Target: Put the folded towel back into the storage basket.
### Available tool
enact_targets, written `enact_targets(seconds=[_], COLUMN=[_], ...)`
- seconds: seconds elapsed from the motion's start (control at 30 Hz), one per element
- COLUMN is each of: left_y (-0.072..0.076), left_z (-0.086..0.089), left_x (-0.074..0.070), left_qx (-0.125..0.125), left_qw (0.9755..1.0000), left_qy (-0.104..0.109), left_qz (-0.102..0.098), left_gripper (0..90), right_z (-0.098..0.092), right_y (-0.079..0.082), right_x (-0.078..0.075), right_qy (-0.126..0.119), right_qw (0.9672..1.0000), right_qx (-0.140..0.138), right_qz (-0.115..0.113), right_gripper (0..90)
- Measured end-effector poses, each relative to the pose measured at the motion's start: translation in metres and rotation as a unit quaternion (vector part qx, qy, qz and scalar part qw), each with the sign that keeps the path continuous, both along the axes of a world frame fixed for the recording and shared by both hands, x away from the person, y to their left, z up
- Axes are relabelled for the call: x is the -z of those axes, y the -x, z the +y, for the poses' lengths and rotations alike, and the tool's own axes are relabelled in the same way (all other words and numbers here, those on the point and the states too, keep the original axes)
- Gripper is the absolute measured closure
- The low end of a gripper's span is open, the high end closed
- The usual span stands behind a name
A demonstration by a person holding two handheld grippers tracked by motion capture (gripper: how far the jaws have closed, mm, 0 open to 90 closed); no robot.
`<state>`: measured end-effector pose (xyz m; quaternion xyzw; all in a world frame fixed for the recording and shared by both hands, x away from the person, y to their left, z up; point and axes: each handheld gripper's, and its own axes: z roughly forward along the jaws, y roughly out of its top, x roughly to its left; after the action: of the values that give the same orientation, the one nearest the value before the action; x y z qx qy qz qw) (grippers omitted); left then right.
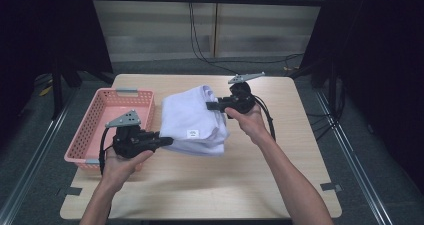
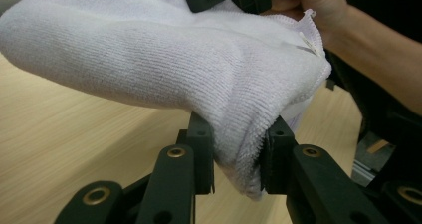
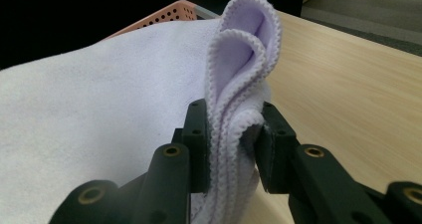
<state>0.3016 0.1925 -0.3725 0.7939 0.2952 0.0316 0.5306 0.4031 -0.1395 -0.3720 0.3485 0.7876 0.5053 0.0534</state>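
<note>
The folded white towel point(image 1: 192, 119) hangs between the two grippers above the middle of the wooden table point(image 1: 210, 185), just right of the pink basket point(image 1: 95, 130), and it looks to be held this way so that the fold keeps its shape while it is carried: a grip on opposite sides shares the weight and stops the layers from sliding open. The left gripper point(image 1: 167, 141) comes in from the near left side and the right gripper point(image 1: 212, 105) from the far right, so the bundle sags a little between them rather than lying flat. In the left gripper view the jaws are clamped on a thick, rounded bunch of the towel point(image 2: 164, 59), the terry squeezed between both pads point(image 2: 201, 149), with the other hand point(image 2: 318, 5) and its gripper at the far edge. In the right gripper view the jaws are pressed on several stacked hemmed edges of the towel point(image 3: 99, 124), which loop up above the pads point(image 3: 196, 134). Neither pair is fully together; the cloth's bulk keeps each partly apart. Whether the towel's underside brushes the tabletop is hard to tell from above, though it seems lifted clear, and the basket point(image 3: 169, 14) stands close by as the likely destination
</note>
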Motion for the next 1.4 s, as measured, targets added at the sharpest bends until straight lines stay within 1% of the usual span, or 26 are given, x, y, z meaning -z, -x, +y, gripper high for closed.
enact_targets(seconds=[0.03, 0.07, 0.1, 0.17, 0.2, 0.3, 0.37, 0.43, 0.5, 0.57, 0.6, 0.67, 0.87, 0.93, 0.97, 1.0, 1.03, 1.07, 1.1, 1.13, 1.17, 1.27, 1.3, 1.33, 1.37, 1.4], left_y=[0.0, -0.001, -0.001, -0.002, -0.003, -0.004, -0.005, -0.005, -0.005, -0.006, -0.006, -0.005, -0.006, -0.007, -0.009, -0.01, -0.01, -0.012, -0.013, -0.012, -0.012, -0.012, -0.013, -0.013, -0.013, -0.013], left_z=[0.003, 0.01, 0.01, 0.015, 0.018, 0.027, 0.033, 0.039, 0.045, 0.051, 0.054, 0.058, 0.074, 0.082, 0.086, 0.091, 0.091, 0.098, 0.105, 0.108, 0.111, 0.12, 0.125, 0.125, 0.135, 0.135], left_x=[-0.001, -0.003, -0.003, -0.004, -0.004, -0.004, -0.004, -0.003, -0.003, -0.004, -0.005, -0.007, -0.014, -0.015, -0.014, -0.012, -0.012, -0.01, -0.008, -0.007, -0.007, -0.008, -0.01, -0.01, -0.012, -0.012], left_qx=[-0.002, -0.008, -0.008, -0.012, -0.015, -0.027, -0.037, -0.041, -0.048, -0.054, -0.056, -0.06, -0.073, -0.081, -0.083, -0.091, -0.091, -0.101, -0.107, -0.11, -0.111, -0.121, -0.125, -0.125, -0.134, -0.134], left_qw=[1.0, 1.0, 1.0, 0.9999, 0.9999, 0.9996, 0.9993, 0.9992, 0.9988, 0.9985, 0.9984, 0.9982, 0.9973, 0.9967, 0.9965, 0.9958, 0.9958, 0.9948, 0.9942, 0.9938, 0.9937, 0.9926, 0.9922, 0.9922, 0.9908, 0.9908], left_qy=[0.004, 0.001, 0.001, 0.0, 0.003, 0.008, 0.004, 0.005, 0.003, 0.007, 0.004, 0.008, 0.001, 0.002, 0.003, 0.007, 0.007, 0.012, 0.012, 0.011, 0.014, 0.008, 0.008, 0.008, 0.01, 0.01], left_qz=[0.0, -0.003, -0.003, -0.003, -0.002, -0.001, 0.002, 0.002, 0.002, 0.003, 0.001, -0.001, -0.006, -0.007, -0.005, -0.003, -0.003, 0.002, 0.004, 0.004, 0.006, 0.006, 0.007, 0.007, 0.008, 0.008], left_gripper=[72.4, 72.4, 72.4, 72.4, 72.4, 72.5, 72.9, 73.0, 73.0, 73.0, 73.0, 73.0, 73.0, 73.0, 73.0, 73.0, 73.0, 73.0, 73.0, 73.1, 73.1, 73.0, 73.0, 73.0, 73.0, 73.0], right_z=[0.002, 0.007, 0.007, 0.015, 0.018, 0.027, 0.033, 0.039, 0.045, 0.052, 0.055, 0.06, 0.079, 0.088, 0.092, 0.096, 0.096, 0.1, 0.105, 0.112, 0.115, 0.129, 0.132, 0.132, 0.143, 0.147], right_y=[-0.002, -0.004, -0.004, -0.007, -0.009, -0.013, -0.017, -0.019, -0.021, -0.023, -0.024, -0.025, -0.034, -0.037, -0.039, -0.04, -0.04, -0.042, -0.044, -0.047, -0.048, -0.053, -0.054, -0.054, -0.057, -0.059], right_x=[-0.001, -0.003, -0.003, -0.005, -0.006, -0.008, -0.009, -0.01, -0.012, -0.014, -0.015, -0.018, -0.025, -0.027, -0.028, -0.029, -0.029, -0.029, -0.029, -0.028, -0.027, -0.027, -0.027, -0.027, -0.028, -0.029], right_qy=[0.001, -0.001, -0.001, 0.003, 0.003, 0.003, -0.004, -0.005, -0.002, -0.001, -0.001, 0.0, -0.002, 0.003, 0.001, -0.001, -0.001, -0.002, 0.0, 0.002, 0.001, 0.005, 0.006, 0.006, 0.003, 0.004], right_qw=[1.0, 1.0, 1.0, 1.0, 1.0, 0.9999, 0.9999, 0.9998, 0.9998, 0.9997, 0.9997, 0.9996, 0.9993, 0.9992, 0.9992, 0.9992, 0.9992, 0.9992, 0.9991, 0.999, 0.9989, 0.9986, 0.9986, 0.9986, 0.9983, 0.9982], right_qx=[-0.001, -0.004, -0.004, -0.008, -0.007, -0.011, -0.015, -0.017, -0.02, -0.024, -0.025, -0.027, -0.036, -0.039, -0.04, -0.04, -0.04, -0.04, -0.042, -0.045, -0.046, -0.051, -0.053, -0.053, -0.056, -0.059], right_qz=[0.0, 0.0, 0.0, -0.002, -0.001, 0.0, 0.002, 0.002, 0.003, 0.002, -0.001, 0.0, -0.002, -0.002, -0.002, -0.002, -0.002, -0.001, 0.002, 0.005, 0.006, 0.01, 0.01, 0.01, 0.012, 0.013], right_gripper=[70.1, 70.2, 70.2, 70.2, 70.2, 70.2, 70.3, 70.3, 70.3, 70.3, 70.4, 70.4, 70.4, 70.4, 70.4, 70.4, 70.4, 70.4, 70.4, 70.4, 70.4, 70.5, 70.4, 70.4, 70.4, 70.4])
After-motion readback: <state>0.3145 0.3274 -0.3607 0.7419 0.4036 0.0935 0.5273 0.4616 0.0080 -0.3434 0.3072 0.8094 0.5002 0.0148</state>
